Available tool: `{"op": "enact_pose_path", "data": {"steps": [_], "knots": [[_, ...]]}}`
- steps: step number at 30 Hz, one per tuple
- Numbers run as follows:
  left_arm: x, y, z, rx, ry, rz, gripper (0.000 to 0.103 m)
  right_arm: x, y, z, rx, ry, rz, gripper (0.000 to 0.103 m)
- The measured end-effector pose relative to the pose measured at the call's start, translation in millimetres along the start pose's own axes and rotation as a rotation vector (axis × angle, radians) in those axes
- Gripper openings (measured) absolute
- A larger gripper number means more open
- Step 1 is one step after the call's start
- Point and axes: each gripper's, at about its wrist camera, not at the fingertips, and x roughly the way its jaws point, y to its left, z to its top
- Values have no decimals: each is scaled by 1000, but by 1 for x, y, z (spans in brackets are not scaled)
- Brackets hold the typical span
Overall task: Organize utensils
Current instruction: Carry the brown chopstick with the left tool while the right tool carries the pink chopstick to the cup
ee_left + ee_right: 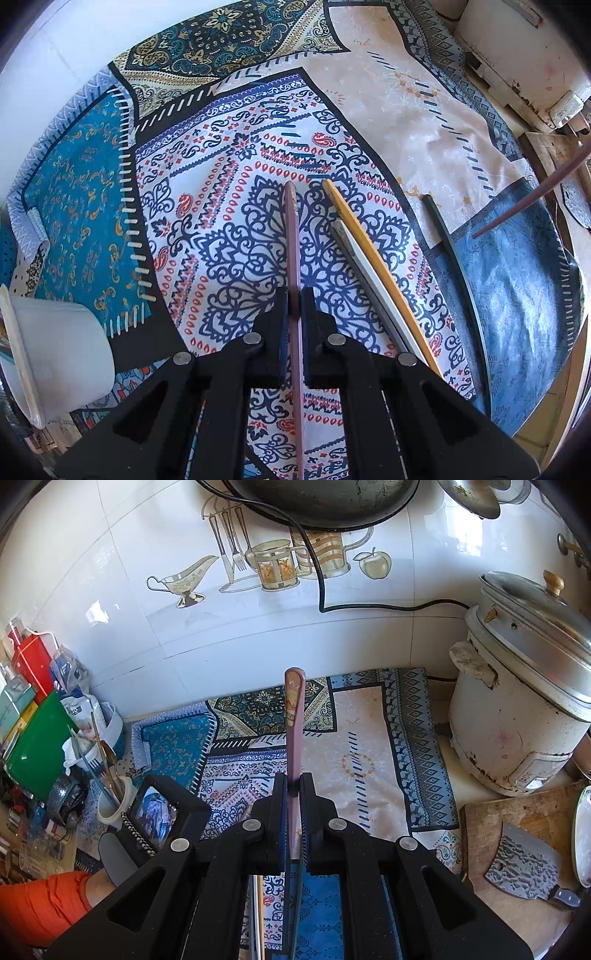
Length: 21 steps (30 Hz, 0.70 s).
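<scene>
The left gripper (294, 306) is clamped on a slim pink chopstick (293, 251), pointing steeply down over the patterned patchwork cloth (229, 206) that covers the tabletop. The right gripper (293, 786) is clamped on a second pink chopstick with a printed top (294, 716) and holds it raised above the cloth, its top standing against the white tiled wall (110, 590); in the left wrist view this second stick appears at the right edge, slanting down over the blue patch.

Judging by how things lie, the sorting is partly under way. The pink pair is in hand but not yet put away. Three loose sticks lie on the cloth: a yellow chopstick (373, 251) and a white chopstick (369, 284) side by side and touching or nearly so, and a black chopstick (448, 240) a little apart to their right. These remain to be gathered.

As for containers, a white cylindrical utensil holder (114, 805) stands at the left of the cloth and already has several long utensils sticking out of it; what they are is hard to tell. It is probably the white cup at the lower left of the left wrist view. A white rice cooker with a metal lid (517, 716) stands at the right, closed, its contents hidden. A steel cleaver (524, 871) lies on a wooden cutting board (491, 819).
</scene>
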Motion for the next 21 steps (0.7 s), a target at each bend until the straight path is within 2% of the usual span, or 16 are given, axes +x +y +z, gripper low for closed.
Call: {"op": "enact_pose_path", "data": {"steps": [1, 6, 10, 12, 21], "knots": [[-5, 16, -16, -2, -9, -6, 4, 0, 2, 0, -2, -2, 1, 6], [-46, 35, -34, -27, -90, -28, 4, 0, 17, 5, -15, -18, 14, 6], [-86, 38, -48, 0, -194, 11, 4, -1, 34, 10, -33, -35, 29, 6], [-98, 42, -56, -5, -227, 7, 4, -1, 44, 13, -46, -44, 37, 6], [-177, 88, -78, -115, -412, -22, 4, -2, 96, 25, -117, -79, 87, 6]]}}
